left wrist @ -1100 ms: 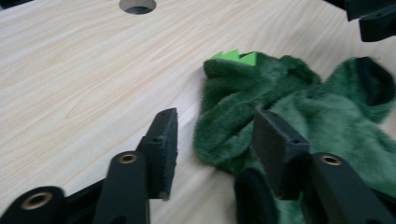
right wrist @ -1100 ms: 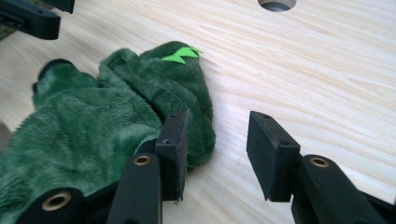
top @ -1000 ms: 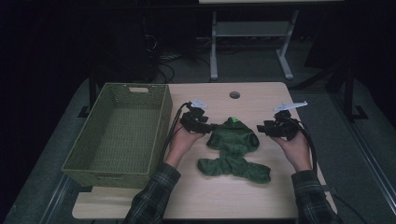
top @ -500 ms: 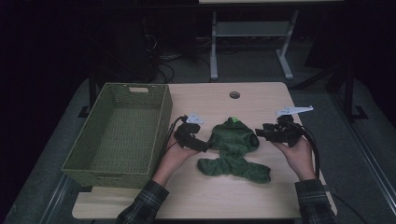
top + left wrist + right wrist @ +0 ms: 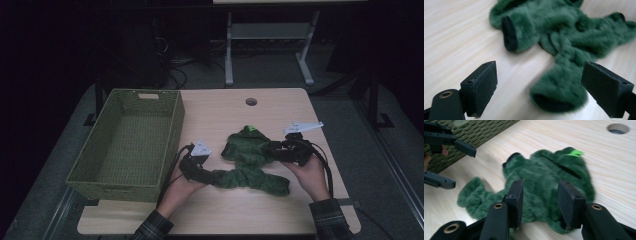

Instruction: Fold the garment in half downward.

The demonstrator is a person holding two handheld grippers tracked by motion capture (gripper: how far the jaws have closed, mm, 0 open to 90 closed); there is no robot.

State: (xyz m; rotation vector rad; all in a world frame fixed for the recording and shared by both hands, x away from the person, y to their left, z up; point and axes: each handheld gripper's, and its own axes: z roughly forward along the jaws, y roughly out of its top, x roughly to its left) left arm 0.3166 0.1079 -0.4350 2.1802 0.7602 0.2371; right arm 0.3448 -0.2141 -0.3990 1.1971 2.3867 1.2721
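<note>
The left claw (image 5: 536, 92) has just been opening and stands spread wide, the near leg end of the green fleece garment (image 5: 252, 160) lying between its jaws, untouched. The right claw (image 5: 540, 202) has just closed a little and straddles the garment's edge; whether it pinches, I cannot tell. The garment lies flat on the bench (image 5: 280, 107), near the woven basket (image 5: 100, 165), with a cable hole (image 5: 251, 102) beyond.
</note>
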